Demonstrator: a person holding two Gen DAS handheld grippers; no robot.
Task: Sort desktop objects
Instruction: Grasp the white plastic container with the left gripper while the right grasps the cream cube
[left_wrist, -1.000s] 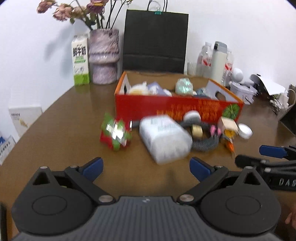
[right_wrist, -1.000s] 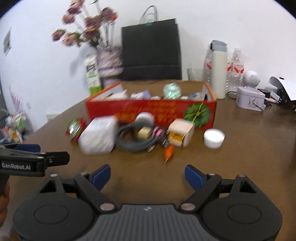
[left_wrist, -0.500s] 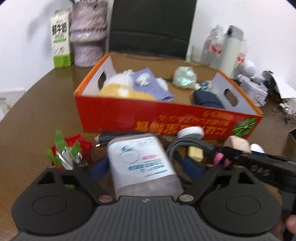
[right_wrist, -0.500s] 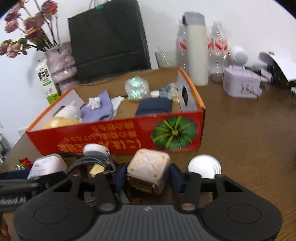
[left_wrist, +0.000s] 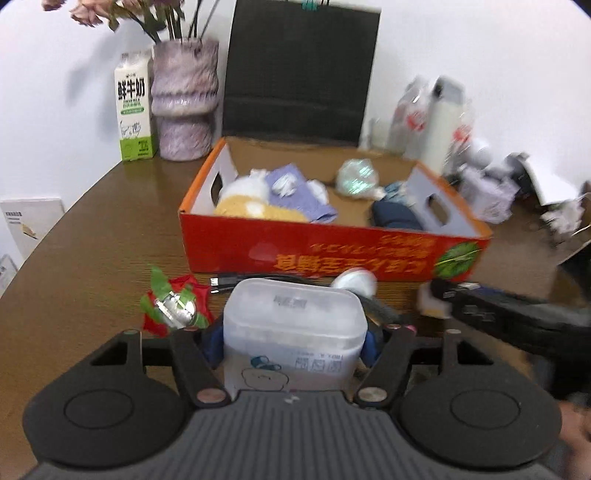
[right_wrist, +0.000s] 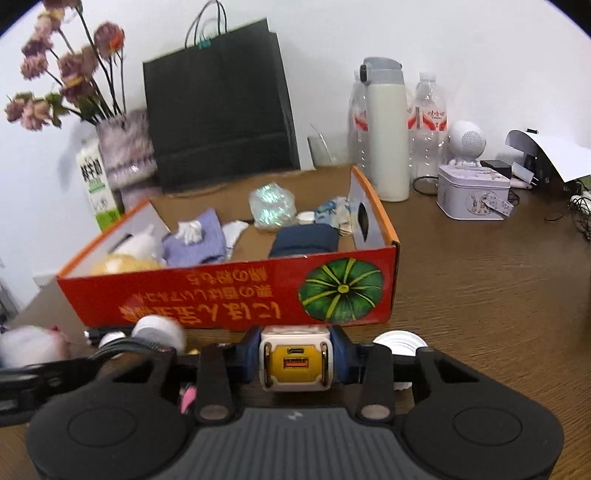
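Observation:
My left gripper (left_wrist: 293, 341) is shut on a white wet-wipes pack (left_wrist: 293, 332), held up in front of the red cardboard box (left_wrist: 332, 254). My right gripper (right_wrist: 294, 356) is shut on a white and yellow charger cube (right_wrist: 294, 360), held just before the same box (right_wrist: 229, 295). The box holds a purple cloth (right_wrist: 195, 240), a dark blue pouch (right_wrist: 303, 240) and a shiny wrapped ball (right_wrist: 271, 206). A red and green foil ornament (left_wrist: 173, 308), a braided cable (right_wrist: 125, 345) and a white round lid (right_wrist: 399, 341) lie on the table in front of the box.
Behind the box stand a black paper bag (right_wrist: 218, 110), a vase of dried flowers (left_wrist: 184, 107), a milk carton (left_wrist: 133, 114), a white thermos (right_wrist: 386, 129) and water bottles. A tin box (right_wrist: 472, 197) and a round white speaker (right_wrist: 467, 140) sit at the right.
Both grippers came forward to the objects and closed, the left on the wipes pack and the right on the charger cube. Both now hold their objects raised off the table.

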